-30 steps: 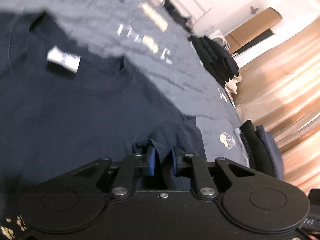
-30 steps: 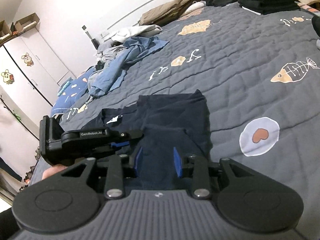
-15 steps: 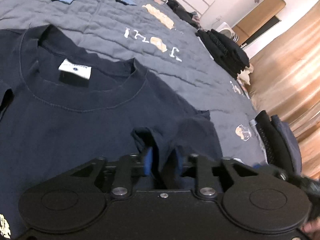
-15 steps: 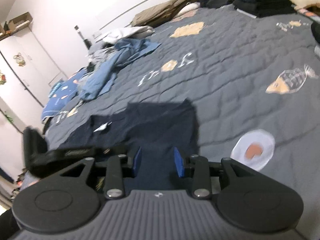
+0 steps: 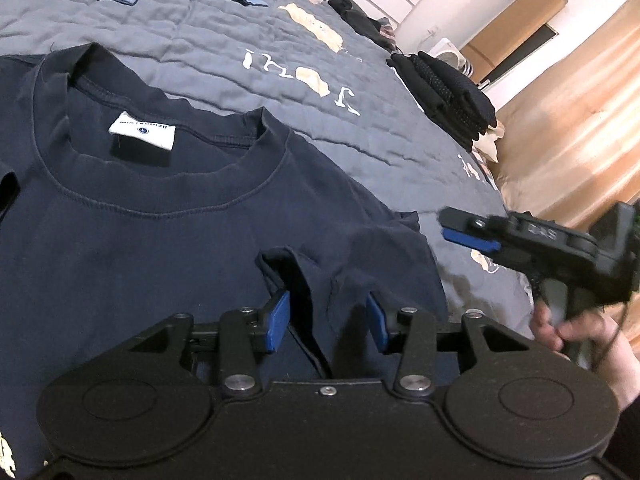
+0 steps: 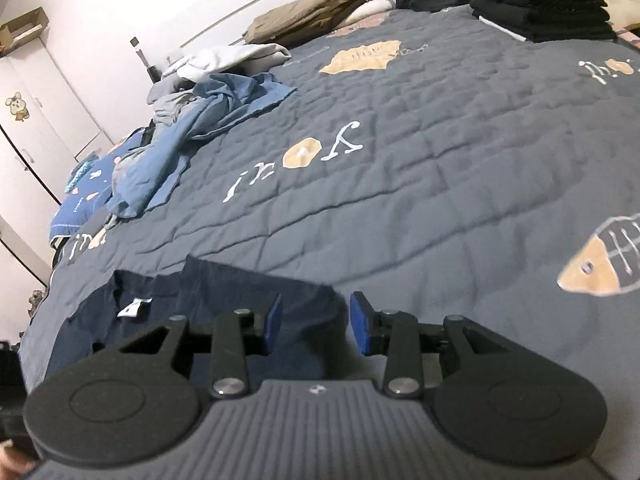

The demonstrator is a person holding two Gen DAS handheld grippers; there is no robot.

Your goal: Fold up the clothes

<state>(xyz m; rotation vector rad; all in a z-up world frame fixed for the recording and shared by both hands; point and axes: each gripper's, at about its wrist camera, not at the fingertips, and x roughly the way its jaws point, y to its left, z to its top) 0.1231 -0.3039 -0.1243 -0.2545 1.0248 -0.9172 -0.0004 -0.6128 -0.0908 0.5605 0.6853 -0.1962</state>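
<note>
Navy cotton fills your left wrist view: the T-shirt [image 5: 168,240] lies flat on the grey quilt [image 5: 208,48], collar up, white neck label [image 5: 142,135] showing. Your left gripper [image 5: 328,314] is opening, its blue pads [image 5: 279,316] no longer pressing; a raised fold of the sleeve [image 5: 316,280] stands between them. Only this view catches your right gripper [image 5: 472,236] from the side, hovering over the quilt just past the sleeve edge, with your right hand [image 5: 580,332] on its handle.

Your right wrist view shows that gripper's jaws spread, with the shirt's corner below and between them, not pinched. It alone shows the crumpled blue clothes [image 6: 192,136], the khaki garment [image 6: 316,12] by the wall and the white wardrobe [image 6: 44,120]. The stack of folded black clothes [image 6: 544,0] appears in both.
</note>
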